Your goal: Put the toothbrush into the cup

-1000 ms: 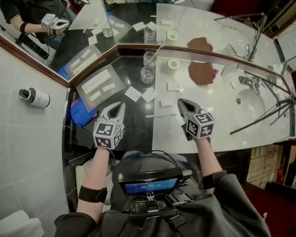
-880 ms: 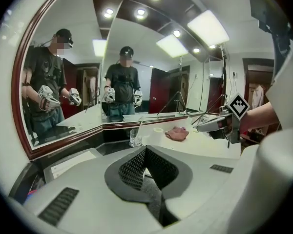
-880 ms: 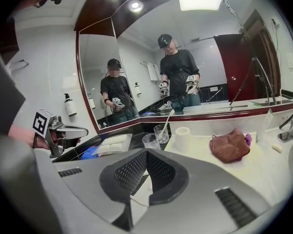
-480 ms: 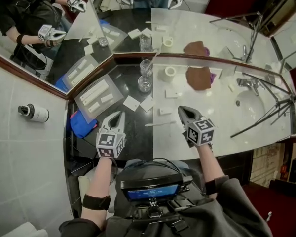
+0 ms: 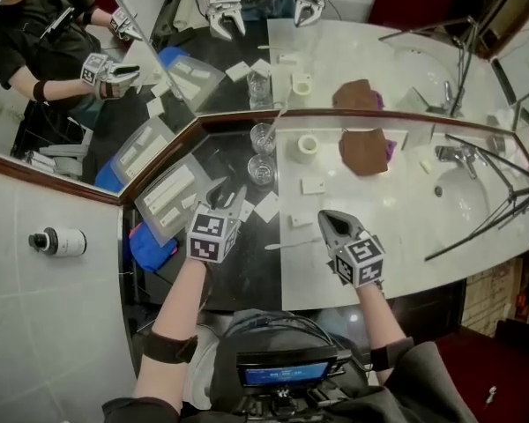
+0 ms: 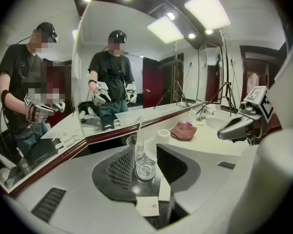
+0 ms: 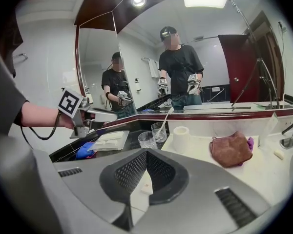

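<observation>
- My left gripper (image 5: 227,194) has slid away from me across the dark counter (image 5: 247,271) since a moment ago. It now sits just right of a clear tray (image 5: 170,192). My forearm reaches forward and the gripper slants gently downward.
- Its jaws were pressed together a moment ago. They have just been opening and now stand spread, touching nothing.
- An empty glass cup (image 5: 262,170) stands just beyond their tips. In the left gripper view it shows in the gap between the pads, apart from both.
- A second glass cup (image 5: 263,137) stands farther off, by the mirror (image 5: 159,51), with a white stick leaning in it.
- The toothbrush (image 5: 291,244) lies flat at the left edge of the white counter (image 5: 397,227). It is nearer me than both cups, between my two grippers, close to the right one's tip.
- My right gripper (image 5: 326,218) has kept its place over the white counter, slanting downward, jaws pressed together on nothing.
</observation>
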### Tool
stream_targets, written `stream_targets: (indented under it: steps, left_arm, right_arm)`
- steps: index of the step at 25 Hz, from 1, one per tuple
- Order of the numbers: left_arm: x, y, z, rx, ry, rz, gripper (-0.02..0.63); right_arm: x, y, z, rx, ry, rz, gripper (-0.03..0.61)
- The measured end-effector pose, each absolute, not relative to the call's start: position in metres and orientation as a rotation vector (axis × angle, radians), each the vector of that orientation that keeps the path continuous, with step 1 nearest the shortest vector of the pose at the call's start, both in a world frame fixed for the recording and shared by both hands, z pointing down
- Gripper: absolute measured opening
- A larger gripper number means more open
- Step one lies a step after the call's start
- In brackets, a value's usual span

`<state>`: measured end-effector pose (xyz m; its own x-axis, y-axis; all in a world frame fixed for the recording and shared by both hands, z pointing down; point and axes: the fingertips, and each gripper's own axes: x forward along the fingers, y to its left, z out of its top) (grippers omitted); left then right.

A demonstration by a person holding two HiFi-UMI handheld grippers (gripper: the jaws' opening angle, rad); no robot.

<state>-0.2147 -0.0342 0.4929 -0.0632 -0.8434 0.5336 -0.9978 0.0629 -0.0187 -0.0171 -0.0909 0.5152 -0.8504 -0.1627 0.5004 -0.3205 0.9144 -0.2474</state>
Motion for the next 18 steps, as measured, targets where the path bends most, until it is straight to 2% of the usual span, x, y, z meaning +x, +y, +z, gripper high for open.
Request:
stream_targets:
  steps: [8, 18]
  left_arm:
    - [-0.227, -0.132, 0.523, 1.932, -1.812, 0.711, 0.225]
    - [-0.234, -0.215, 0.569, 1.972, -1.689, 0.836, 0.225]
  right_arm:
    - [-0.032, -0.093, 0.549, 0.358, -2.583, 0.522, 0.011]
    - [-0.040, -0.109, 0.573, 0.423, -2.599, 0.595, 0.011]
